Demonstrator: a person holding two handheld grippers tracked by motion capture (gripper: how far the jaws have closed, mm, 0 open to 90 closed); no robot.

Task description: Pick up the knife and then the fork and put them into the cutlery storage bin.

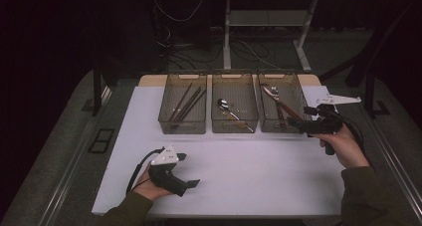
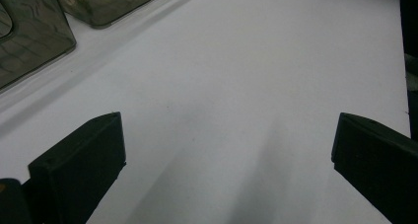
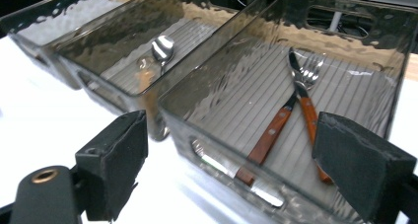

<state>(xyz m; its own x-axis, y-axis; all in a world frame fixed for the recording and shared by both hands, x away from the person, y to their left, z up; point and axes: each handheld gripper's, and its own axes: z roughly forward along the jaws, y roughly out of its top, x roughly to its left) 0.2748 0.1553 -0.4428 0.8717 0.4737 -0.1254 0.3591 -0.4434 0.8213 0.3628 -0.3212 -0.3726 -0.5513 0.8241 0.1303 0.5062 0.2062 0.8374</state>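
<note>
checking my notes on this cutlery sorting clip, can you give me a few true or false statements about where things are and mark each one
1. Three clear bins stand in a row at the far side of the table. True.
2. The spoon lies in the left bin. False: it lies in the middle bin; the left bin holds the chopsticks.
3. The fork and the knife lie crossed in the right bin. True.
4. The right claw grips the fork. False: its jaws stand open and empty, beside the right bin.
5. The left claw is open with nothing between its jaws. True.
</note>
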